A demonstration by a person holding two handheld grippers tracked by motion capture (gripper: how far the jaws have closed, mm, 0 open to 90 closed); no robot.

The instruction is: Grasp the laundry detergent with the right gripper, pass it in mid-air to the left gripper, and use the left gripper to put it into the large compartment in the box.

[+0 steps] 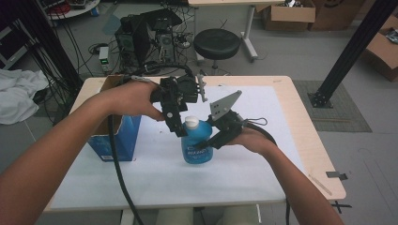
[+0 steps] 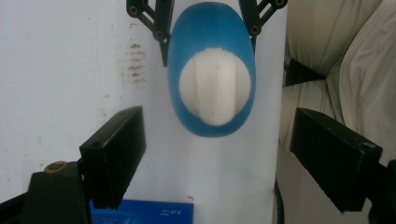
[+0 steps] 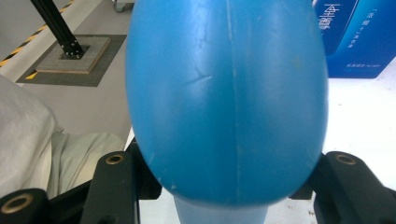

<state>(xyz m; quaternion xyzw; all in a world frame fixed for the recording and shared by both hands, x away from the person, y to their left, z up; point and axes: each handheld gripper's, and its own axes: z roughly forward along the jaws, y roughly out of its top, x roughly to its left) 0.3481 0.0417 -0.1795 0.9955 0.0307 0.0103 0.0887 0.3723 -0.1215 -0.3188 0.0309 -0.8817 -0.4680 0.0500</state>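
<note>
High view: a blue bottle [image 1: 197,145] with a white cap [image 1: 191,122] stands upright on the tabletop [image 1: 244,183], just right of a blue box [image 1: 117,138]. Its long axis runs vertically and the cap points up.

The right hand-held gripper [image 1: 206,143] is clamped on the bottle body from the right side; in the right gripper view the black jaws press on both flanks of the bottle [image 3: 226,102].

The left hand-held gripper [image 1: 180,131] hangs above the cap, pointing down. Left gripper view: its jaws stand apart, one on each side of the cap [image 2: 215,88], touching nothing.

Status, as judged: the bottle is secured. The cap is on and not yet gripped. Remaining steps are likely lowering the left hand-held gripper, closing on the cap and turning it.
</note>
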